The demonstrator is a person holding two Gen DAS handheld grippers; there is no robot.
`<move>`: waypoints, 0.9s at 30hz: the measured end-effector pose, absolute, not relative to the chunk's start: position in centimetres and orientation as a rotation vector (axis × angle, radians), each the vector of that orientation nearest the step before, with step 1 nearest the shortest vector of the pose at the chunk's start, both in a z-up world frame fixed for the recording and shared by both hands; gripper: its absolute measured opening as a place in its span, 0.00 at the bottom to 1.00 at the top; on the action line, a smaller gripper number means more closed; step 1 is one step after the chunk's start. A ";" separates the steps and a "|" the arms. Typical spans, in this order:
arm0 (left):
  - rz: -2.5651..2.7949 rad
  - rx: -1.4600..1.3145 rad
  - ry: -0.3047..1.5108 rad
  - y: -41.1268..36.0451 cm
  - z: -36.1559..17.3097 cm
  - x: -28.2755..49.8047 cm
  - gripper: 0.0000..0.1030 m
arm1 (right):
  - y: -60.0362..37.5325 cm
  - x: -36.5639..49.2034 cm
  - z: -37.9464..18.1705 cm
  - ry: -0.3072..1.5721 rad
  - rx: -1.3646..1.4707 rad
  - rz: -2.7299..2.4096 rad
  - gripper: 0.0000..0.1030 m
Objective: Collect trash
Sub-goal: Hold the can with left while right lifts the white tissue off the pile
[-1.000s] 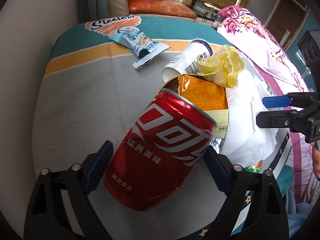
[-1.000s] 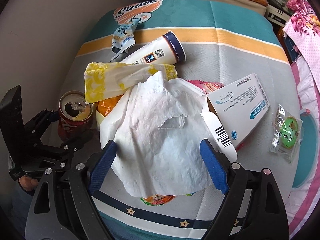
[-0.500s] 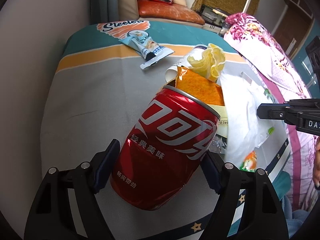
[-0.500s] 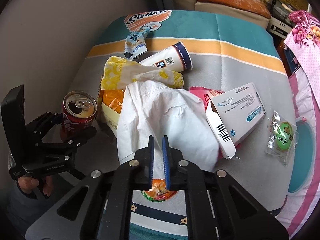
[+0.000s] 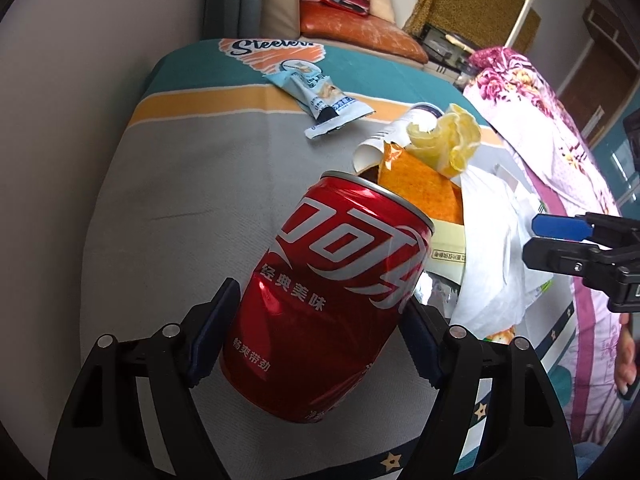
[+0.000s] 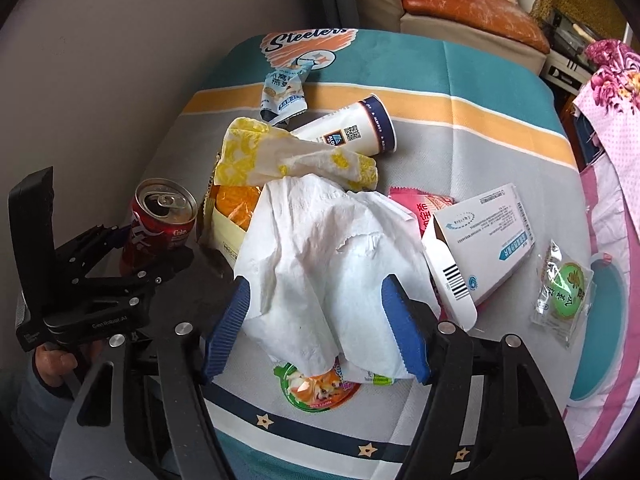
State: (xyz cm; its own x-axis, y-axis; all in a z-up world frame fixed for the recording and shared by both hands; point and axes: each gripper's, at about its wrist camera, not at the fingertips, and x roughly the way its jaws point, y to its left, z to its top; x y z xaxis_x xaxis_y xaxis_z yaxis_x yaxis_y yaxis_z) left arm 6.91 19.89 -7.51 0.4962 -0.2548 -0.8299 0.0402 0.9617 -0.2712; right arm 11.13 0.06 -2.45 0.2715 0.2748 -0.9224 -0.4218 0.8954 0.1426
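A red cola can (image 5: 336,288) stands upright on the tablecloth, and my left gripper (image 5: 320,300) is shut on it, one blue pad against each side. The right wrist view shows the same can (image 6: 160,220) at the left, held by that left gripper (image 6: 100,280). A crumpled white tissue (image 6: 320,248) lies over the pile of trash. My right gripper (image 6: 316,284) straddles its near end. Its jaws are opening, with the tissue between them but not pinched.
Around the tissue lie a yellow napkin (image 6: 280,156), an orange snack bag (image 6: 236,204), a tipped paper cup (image 6: 352,128), a white-blue box (image 6: 488,236), a pink packet (image 6: 416,208), a green packet (image 6: 564,284), a blue wrapper (image 6: 284,88) and a dog-print lid (image 6: 316,388). The striped tablecloth (image 6: 460,120) ends near me.
My right gripper snapped shut over the tissue's near edge and has spread wide again; the tissue is bunched higher. The left gripper closed in a little on the can.
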 end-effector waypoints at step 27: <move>-0.310 -0.271 0.951 15.9 -3.9 5.6 0.71 | -2.1 10.3 -1.8 1.209 -0.076 0.459 0.15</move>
